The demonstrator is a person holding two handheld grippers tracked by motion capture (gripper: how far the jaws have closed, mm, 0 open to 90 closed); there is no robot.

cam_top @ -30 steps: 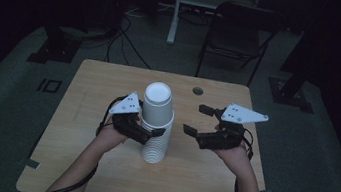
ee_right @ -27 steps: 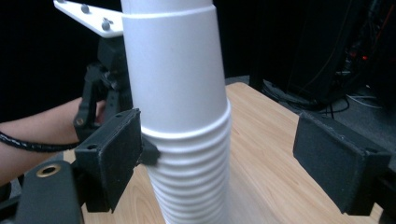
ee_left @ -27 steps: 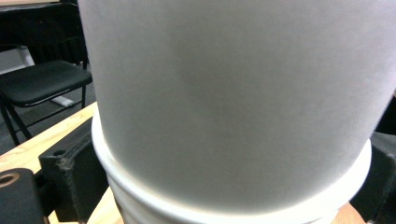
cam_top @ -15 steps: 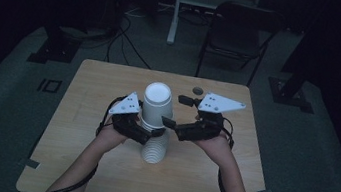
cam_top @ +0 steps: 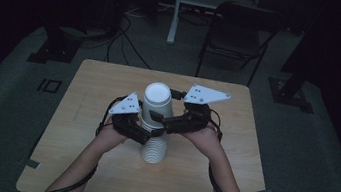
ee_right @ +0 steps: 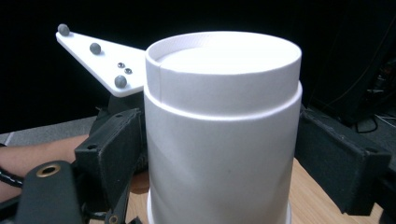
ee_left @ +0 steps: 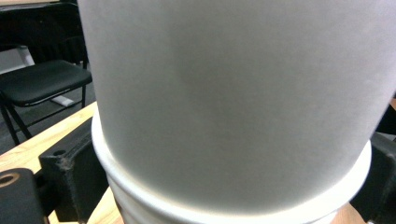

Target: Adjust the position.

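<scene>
One stack of cups (count unclear) — left gripper pinching it, right gripper spread around it.

centre: stack of white cups stands upside down mid-table, tall, blocks any straight pass across
left of stack: left gripper hard against it, no gap
right of stack: right gripper jaws either side of top cup, no room there
far table: bare strip behind stack, open
near table: open between forearms, cables trail off near edge
left and right edges: bare wood, free
beyond far edge: folding chair, off table
</scene>
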